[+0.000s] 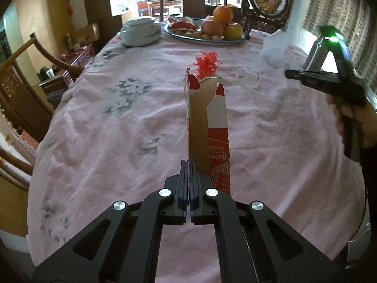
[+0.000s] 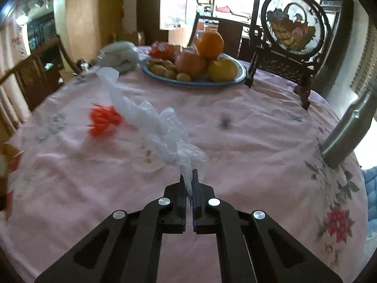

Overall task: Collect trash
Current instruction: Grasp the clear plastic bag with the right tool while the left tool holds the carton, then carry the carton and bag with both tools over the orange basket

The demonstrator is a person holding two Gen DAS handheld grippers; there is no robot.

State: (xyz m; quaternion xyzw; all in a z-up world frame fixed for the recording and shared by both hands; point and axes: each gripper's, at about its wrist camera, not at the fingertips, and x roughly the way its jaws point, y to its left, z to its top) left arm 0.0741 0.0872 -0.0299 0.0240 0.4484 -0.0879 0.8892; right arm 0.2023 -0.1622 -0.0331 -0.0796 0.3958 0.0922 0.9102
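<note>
On the pink-clothed table (image 1: pixel 117 141): one torn red cardboard carton (image 1: pixel 209 127), one crumpled clear plastic bag (image 2: pixel 165 132), one red shredded tuft (image 2: pixel 103 119), one platter (image 2: pixel 238 76) with three large fruits, one white lidded dish (image 1: pixel 140 33) far left, one framed ornament (image 2: pixel 294 28) far right.

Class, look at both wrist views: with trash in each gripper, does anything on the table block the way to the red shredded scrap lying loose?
Nothing visible does. The red shredded scrap lies on bare tablecloth; the fruit plate sits farther back. Both grippers are full: cardboard, plastic bag.
</note>
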